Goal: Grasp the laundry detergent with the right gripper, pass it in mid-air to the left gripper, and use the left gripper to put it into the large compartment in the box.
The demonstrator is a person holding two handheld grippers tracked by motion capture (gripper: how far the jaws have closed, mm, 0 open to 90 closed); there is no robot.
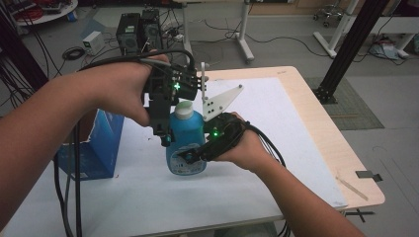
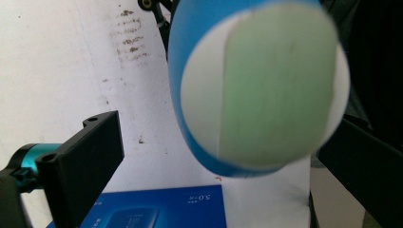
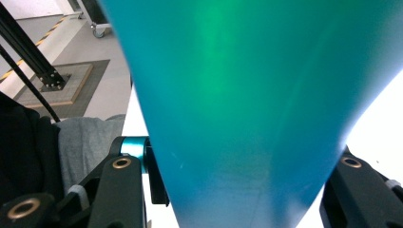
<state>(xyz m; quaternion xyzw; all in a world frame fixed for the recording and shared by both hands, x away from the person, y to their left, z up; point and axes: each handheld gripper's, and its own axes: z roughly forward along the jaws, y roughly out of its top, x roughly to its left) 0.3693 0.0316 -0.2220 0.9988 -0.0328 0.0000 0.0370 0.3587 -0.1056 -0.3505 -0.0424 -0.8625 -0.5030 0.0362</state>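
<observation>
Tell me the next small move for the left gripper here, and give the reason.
Probably lower the left gripper and close it on the bottle's white cap. The right gripper already clamps the blue bottle at its body, and in the left gripper view the cap sits between open jaws, not yet touched.

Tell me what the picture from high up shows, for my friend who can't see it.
A person's two hands hold black claw tools around a blue bottle with a white cap, standing on a white table. The left claw comes down beside the bottle's neck from above, and the right claw grips the bottle low on its body. A blue box stands to the left.
</observation>
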